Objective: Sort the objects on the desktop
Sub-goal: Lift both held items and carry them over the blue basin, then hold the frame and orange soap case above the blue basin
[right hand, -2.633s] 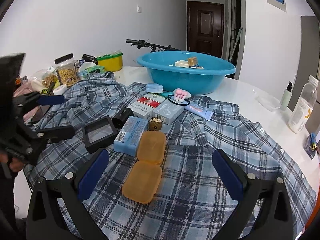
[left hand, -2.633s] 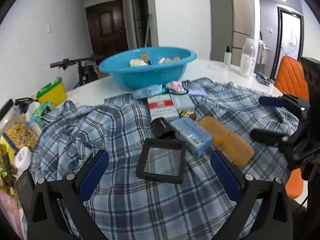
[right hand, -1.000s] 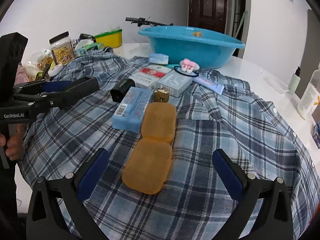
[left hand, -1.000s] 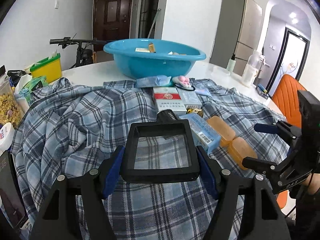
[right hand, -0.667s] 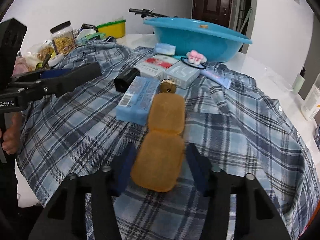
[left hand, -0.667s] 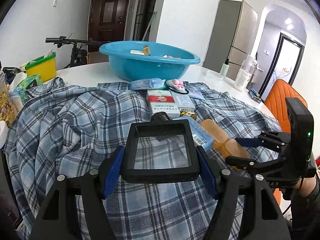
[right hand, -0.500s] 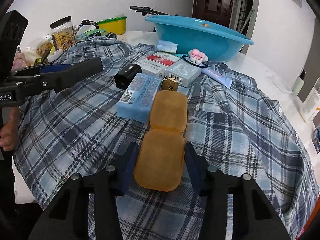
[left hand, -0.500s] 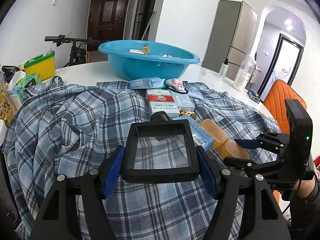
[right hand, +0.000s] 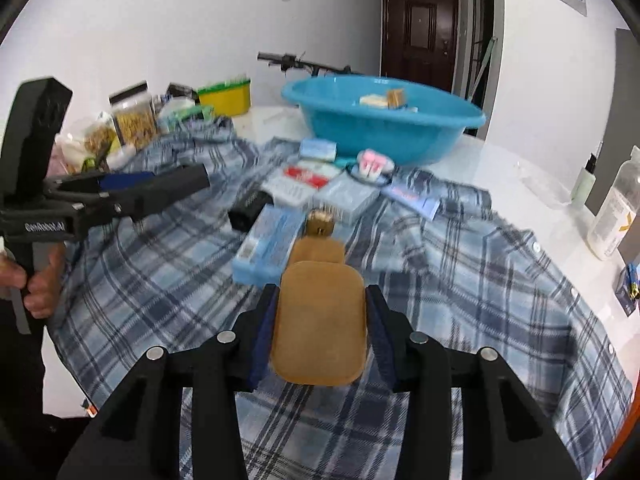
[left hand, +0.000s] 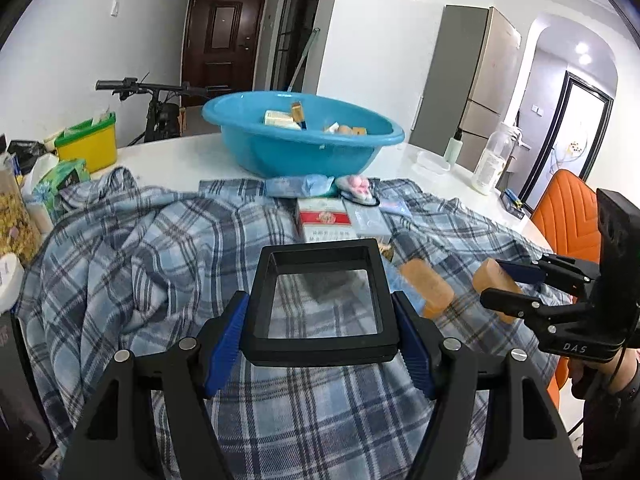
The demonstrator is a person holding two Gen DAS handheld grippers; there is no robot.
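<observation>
Left gripper (left hand: 322, 344) clamped on black frame (left hand: 324, 300), right gripper (right hand: 320, 332) just closed on orange soap (right hand: 320, 328) – both lifted off the plaid shirt (right hand: 480, 280), likely bound for blue basin (right hand: 384, 136) ahead

Both wrist cameras look forward and downward, sharing the blue basin (left hand: 302, 136).

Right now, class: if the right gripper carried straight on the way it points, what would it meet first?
Probably the second orange soap case just ahead of the right gripper, which already grips one soap case; depth is uncertain.
</observation>
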